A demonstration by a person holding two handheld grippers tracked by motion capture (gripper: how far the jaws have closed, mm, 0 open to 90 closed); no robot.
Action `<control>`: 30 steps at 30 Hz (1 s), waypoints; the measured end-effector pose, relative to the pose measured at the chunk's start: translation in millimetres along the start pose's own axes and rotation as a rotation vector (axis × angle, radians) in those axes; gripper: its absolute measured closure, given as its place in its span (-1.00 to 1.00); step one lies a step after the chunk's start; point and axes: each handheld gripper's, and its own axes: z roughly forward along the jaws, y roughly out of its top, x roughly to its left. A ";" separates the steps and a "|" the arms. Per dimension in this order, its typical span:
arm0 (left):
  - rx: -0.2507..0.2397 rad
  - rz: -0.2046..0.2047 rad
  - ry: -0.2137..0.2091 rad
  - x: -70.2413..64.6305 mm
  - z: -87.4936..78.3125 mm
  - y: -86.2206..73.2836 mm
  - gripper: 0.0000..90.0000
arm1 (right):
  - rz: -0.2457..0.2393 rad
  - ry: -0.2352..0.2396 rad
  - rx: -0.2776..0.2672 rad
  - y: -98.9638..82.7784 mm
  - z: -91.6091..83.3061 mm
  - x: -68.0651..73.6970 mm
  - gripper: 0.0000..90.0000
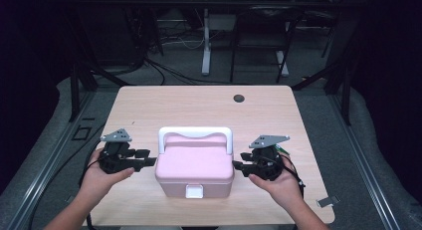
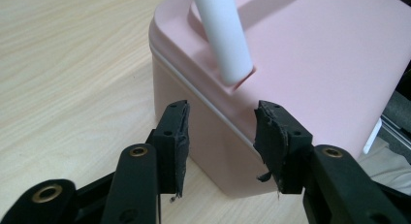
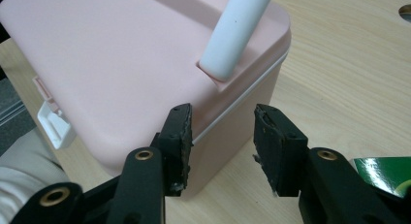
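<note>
Pink box (image 1: 194, 165) sits between left tongs (image 1: 148, 158) and right tongs (image 1: 238, 166), both agape.

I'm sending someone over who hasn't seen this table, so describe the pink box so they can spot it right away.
On the light wooden table, look near the front edge, between the left gripper and the right gripper, both open. The pink box sits there, lid closed. Its white handle and white front latch mark it.
</note>
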 end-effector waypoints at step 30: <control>0.041 0.026 -0.067 1.3 19.9 36.9 0.17 | 0.004 0.147 -0.005 31.7 15.9 -17.4 0.17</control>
